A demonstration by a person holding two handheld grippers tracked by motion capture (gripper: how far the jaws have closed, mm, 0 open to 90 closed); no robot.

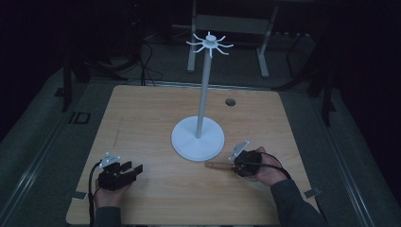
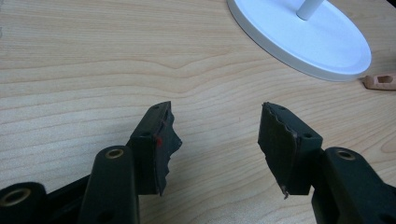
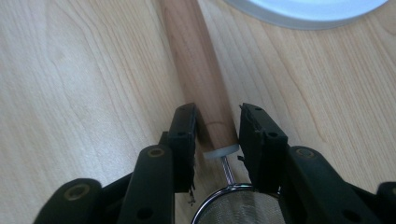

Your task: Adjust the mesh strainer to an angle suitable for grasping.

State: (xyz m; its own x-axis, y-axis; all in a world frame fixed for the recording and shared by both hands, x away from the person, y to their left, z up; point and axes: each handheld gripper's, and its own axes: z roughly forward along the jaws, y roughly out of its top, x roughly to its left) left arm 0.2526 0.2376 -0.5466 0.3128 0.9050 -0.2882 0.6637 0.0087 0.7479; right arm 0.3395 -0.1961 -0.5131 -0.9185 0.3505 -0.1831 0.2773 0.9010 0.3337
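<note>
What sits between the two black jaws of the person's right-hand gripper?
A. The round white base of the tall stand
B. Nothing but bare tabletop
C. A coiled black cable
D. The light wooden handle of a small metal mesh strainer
D: in the right gripper view, the right gripper straddles the light wooden handle lying on the table, beside the mesh strainer's metal rim.

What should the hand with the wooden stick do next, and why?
Probably close a little more: the right gripper straddles the round wooden handle of a metal mesh strainer lying on the light wooden table, and a sliver of gap shows beside one pad.
</note>
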